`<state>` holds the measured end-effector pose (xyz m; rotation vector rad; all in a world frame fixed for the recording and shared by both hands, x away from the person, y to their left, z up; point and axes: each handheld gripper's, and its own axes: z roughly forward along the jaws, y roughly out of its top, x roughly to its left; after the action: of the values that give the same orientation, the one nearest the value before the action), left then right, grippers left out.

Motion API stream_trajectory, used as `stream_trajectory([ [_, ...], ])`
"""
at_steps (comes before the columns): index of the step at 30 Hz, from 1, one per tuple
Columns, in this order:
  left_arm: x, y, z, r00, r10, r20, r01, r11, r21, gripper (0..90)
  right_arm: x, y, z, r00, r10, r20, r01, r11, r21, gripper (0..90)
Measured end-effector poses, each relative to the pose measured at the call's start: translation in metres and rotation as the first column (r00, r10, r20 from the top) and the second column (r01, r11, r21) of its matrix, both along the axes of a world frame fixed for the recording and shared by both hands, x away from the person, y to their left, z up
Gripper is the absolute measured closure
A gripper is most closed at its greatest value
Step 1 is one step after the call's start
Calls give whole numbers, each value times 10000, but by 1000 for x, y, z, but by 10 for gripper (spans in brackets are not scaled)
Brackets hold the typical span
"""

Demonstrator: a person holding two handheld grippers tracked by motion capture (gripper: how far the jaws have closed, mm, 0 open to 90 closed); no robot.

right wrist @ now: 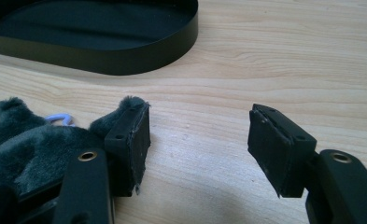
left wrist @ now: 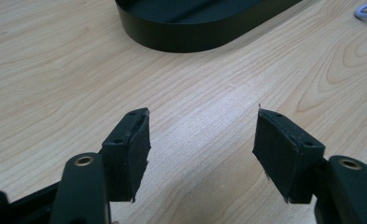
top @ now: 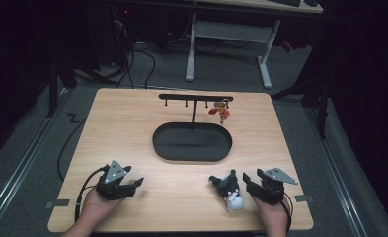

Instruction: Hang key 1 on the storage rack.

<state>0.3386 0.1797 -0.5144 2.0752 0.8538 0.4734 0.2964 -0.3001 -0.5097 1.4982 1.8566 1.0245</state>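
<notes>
High view, the table: a pale wooden table (top: 132,128) carries a black oval tray (top: 167,148) at its centre, the landmark for all that follows.
High view, the rack: a black T-shaped stand (top: 195,101) rises from the tray's far side, with a small orange figure (top: 222,111) hanging at the right end of its bar.
High view, the left gripper: the left gripper (top: 138,183) sits near the table's front edge, well to the tray's near left, a hand (top: 97,203) behind it.
High view, the right gripper: the right gripper (top: 246,180) lies to the tray's near right.
High view, the toy: a dark plush toy (top: 228,190) with a white face lies on the wood just beside the right gripper, on the tray's near side.
Left gripper view, state: jaws spread wide with bare wood between them (released); the tray's wall (left wrist: 181,39) lies ahead, well apart.
Right gripper view, state: jaws parted and gripping nothing; the plush's dark fur (right wrist: 27,140) sits against the outside of the jaw at the picture's left, with a pale loop (right wrist: 59,119) showing beside it.
Right gripper view, the tray: its rim (right wrist: 125,63) stands beyond the toy, apart from it.
</notes>
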Motion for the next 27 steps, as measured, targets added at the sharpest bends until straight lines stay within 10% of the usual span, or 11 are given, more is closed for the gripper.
stream_trajectory([
  [8, -2, 2, -2, 9994, -334, 0, 334, 9993, 167, 357, -2, 3, 1, 9995, 254, -167, -258, 9994, -243, 401],
  [20, -4, 0, -7, 9995, -240, 189, 230, 9984, 517, 347, -3, 5, 11, 9808, 464, -1893, -610, 9955, -723, 398],
  [27, -4, 1, -8, 9990, -386, 218, 375, 9980, 508, 345, 2, 11, 20, 9521, 284, -3043, -899, 9776, -1902, 409],
])
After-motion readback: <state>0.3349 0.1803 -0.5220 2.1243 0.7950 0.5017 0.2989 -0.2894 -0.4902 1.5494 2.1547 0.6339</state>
